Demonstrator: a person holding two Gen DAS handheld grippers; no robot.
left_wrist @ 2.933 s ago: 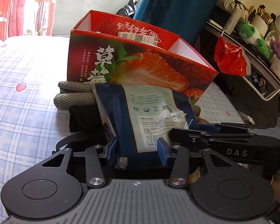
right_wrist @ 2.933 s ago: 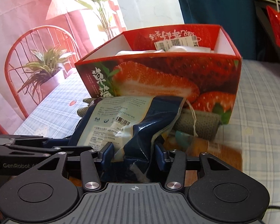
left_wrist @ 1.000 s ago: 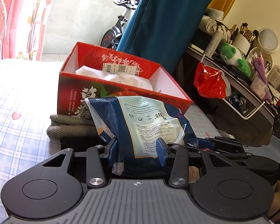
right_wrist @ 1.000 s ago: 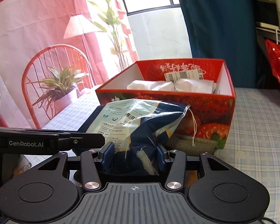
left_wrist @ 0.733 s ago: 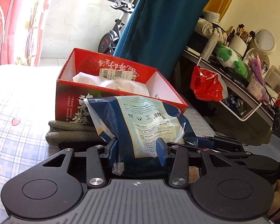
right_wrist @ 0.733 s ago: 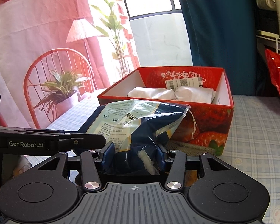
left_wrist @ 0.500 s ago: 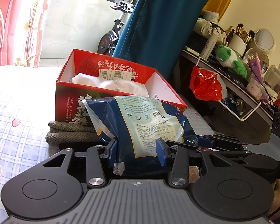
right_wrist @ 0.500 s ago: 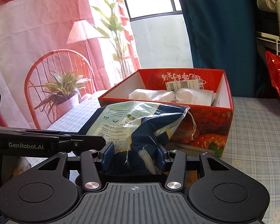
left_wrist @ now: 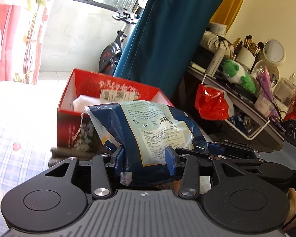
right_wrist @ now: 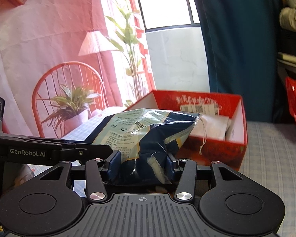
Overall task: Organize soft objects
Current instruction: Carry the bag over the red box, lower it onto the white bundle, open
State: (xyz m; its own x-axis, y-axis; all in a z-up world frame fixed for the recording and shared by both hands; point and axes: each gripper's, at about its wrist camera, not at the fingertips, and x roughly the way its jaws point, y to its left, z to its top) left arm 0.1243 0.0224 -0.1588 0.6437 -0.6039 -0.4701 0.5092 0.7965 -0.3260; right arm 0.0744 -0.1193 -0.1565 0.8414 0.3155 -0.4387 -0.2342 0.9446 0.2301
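Observation:
A blue soft plastic pack (left_wrist: 148, 130) with a pale label hangs in the air, gripped at both ends. My left gripper (left_wrist: 146, 155) is shut on one end. My right gripper (right_wrist: 141, 161) is shut on the other end of the pack (right_wrist: 140, 132). The pack is raised near the front rim of a red strawberry-print box (left_wrist: 116, 87), which stands open on the bed. The box (right_wrist: 240, 118) holds white soft bundles (right_wrist: 211, 125). A thin string (right_wrist: 204, 136) dangles from the pack.
A grey knitted cloth (left_wrist: 69, 153) lies on the checked bedsheet (left_wrist: 19, 138) against the box front. A cluttered shelf (left_wrist: 246, 98) with a red plastic bag (left_wrist: 211, 104) and a green plush stands to the right. A blue curtain (left_wrist: 167, 39) hangs behind the box.
Both grippers have lifted the blue pack higher and carried it toward the box; the box rim now sits lower in both views and more of its inside shows.

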